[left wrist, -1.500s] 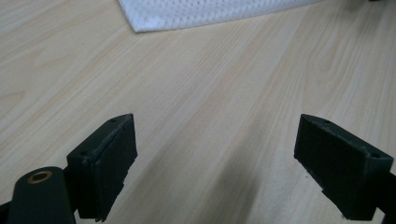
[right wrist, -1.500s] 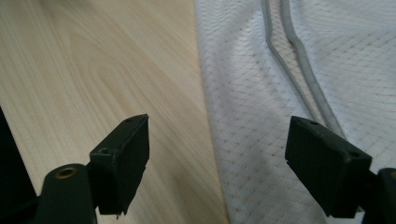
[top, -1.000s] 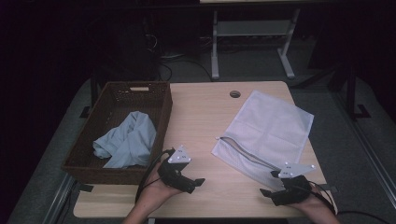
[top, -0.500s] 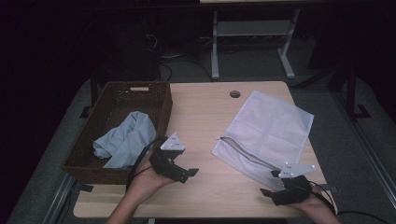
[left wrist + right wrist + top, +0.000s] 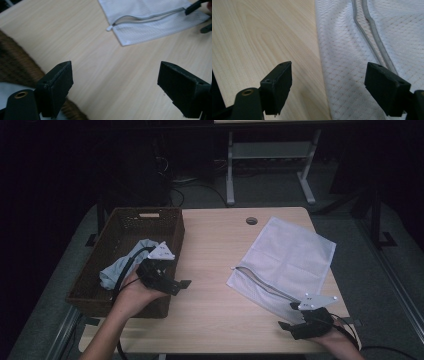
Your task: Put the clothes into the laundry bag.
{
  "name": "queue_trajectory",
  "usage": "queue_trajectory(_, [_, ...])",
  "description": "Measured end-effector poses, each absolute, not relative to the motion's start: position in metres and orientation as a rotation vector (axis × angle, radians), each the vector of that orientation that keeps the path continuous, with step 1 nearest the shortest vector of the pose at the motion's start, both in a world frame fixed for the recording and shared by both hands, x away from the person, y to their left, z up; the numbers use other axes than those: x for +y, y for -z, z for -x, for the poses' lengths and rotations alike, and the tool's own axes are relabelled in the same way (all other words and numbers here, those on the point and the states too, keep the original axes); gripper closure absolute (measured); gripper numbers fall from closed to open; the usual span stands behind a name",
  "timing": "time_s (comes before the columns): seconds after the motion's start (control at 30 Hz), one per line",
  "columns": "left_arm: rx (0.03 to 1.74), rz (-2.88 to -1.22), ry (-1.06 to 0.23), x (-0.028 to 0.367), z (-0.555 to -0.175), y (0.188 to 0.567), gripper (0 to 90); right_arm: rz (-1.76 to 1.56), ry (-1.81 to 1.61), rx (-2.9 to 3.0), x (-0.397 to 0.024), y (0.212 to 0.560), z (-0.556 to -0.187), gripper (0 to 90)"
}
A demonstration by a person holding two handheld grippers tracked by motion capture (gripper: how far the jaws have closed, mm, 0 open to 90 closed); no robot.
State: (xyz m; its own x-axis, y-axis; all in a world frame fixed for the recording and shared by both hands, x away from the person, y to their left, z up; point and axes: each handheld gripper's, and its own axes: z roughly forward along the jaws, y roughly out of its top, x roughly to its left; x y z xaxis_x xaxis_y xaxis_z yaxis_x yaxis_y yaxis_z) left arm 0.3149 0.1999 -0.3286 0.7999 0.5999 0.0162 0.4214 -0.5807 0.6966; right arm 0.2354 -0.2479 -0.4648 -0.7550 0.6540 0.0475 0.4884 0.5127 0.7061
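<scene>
Left hand-held gripper (image 5: 176, 284) is spread wide with nothing in it, hanging over the right rim of the wicker basket (image 5: 120, 220), where a pale blue cloth (image 5: 116, 268) lies bunched inside. Right hand-held gripper (image 5: 290, 316) is spread wide too, empty, right at the near corner of the white mesh zipper bag (image 5: 290, 255), which lies flat on the counter (image 5: 215, 250) with its zip partly undone. Lots of bare wood between basket and bag. The bag's right corner sits close to the counter edge.
</scene>
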Motion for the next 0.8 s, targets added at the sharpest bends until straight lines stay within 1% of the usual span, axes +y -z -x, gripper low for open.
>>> queue_trajectory(0.43, [0.886,-2.274,-0.423,0.246,-0.343,0.322,11.2,-0.983,-1.074,2.525,-0.249,0.465,-0.236,21.1])
queue_trajectory(0.63, [0.985,-2.252,-0.494,0.276,-0.363,0.329,11.3,-0.987,-1.074,2.52,-0.25,0.465,-0.237,21.1])
queue_trajectory(0.8, [1.028,-2.25,-0.52,0.288,-0.376,0.335,11.2,-0.994,-1.071,2.523,-0.25,0.466,-0.238,21.1])
